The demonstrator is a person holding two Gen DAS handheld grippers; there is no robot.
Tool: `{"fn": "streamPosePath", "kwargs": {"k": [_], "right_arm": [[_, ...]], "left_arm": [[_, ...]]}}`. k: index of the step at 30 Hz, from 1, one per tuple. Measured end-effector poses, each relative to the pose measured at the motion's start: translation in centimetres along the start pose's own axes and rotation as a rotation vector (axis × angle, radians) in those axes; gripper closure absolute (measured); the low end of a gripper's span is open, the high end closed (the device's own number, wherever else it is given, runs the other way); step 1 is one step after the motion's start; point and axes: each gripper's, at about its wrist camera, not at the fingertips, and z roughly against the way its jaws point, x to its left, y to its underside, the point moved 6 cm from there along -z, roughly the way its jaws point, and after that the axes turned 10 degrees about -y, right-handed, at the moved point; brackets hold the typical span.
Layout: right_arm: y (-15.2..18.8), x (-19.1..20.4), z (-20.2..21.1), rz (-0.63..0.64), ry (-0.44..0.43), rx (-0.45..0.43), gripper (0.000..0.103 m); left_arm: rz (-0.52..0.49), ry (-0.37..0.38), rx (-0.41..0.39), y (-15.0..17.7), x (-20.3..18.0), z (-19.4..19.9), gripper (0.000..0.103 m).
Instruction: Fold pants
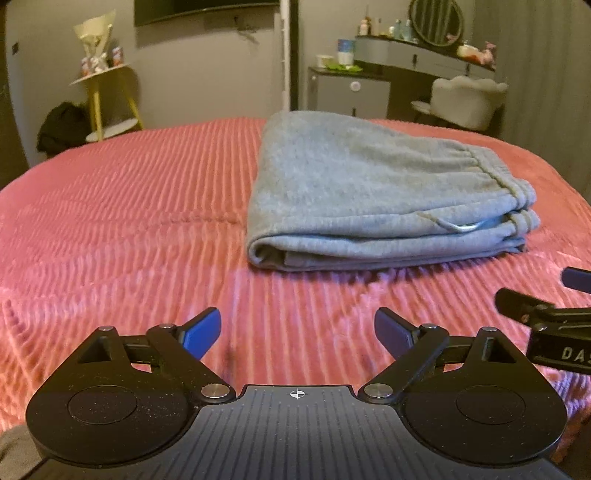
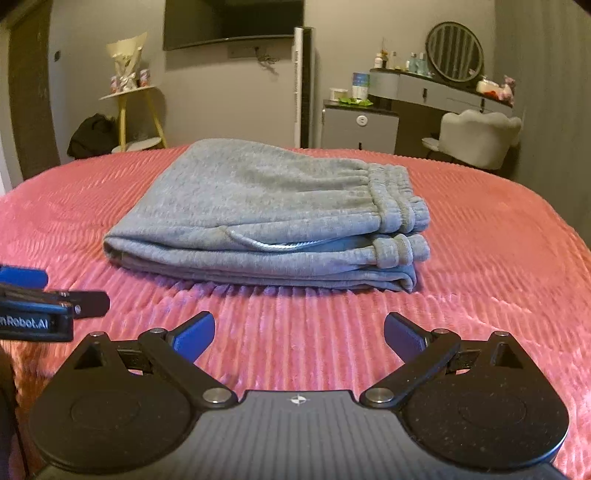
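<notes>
Grey sweatpants (image 1: 362, 192) lie folded in a compact stack on the pink ribbed bedspread (image 1: 129, 221), with the elastic waistband on the right. They also show in the right wrist view (image 2: 266, 218). My left gripper (image 1: 297, 332) is open and empty, held over the bedspread in front of the pants and apart from them. My right gripper (image 2: 299, 334) is open and empty too, in front of the pants. Each gripper shows at the edge of the other's view: the right one (image 1: 546, 314) and the left one (image 2: 48, 306).
Beyond the bed stand a yellow side table (image 2: 138, 110), a dark bundle on the floor (image 2: 92, 134), a grey cabinet (image 2: 360, 127), a vanity with a round mirror (image 2: 454, 51) and a white chair (image 2: 480, 136). A TV (image 2: 232, 22) hangs on the wall.
</notes>
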Motion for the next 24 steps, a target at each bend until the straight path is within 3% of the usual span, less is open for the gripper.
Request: {"fn": "streamPosePath", "kwargs": {"k": [5, 24], "right_arm": [[-0.3, -0.9, -0.6, -0.046, 0.03, -0.018, 0.005], [-0.3, -0.6, -1.2, -0.002, 0.039, -0.012, 0.005]], "left_arm": [[-0.006, 0.019, 0.014, 0.3, -0.4, -0.5, 0.009], [-0.019, 0.008, 0.059, 1.0, -0.4, -1.3, 0.009]]}}
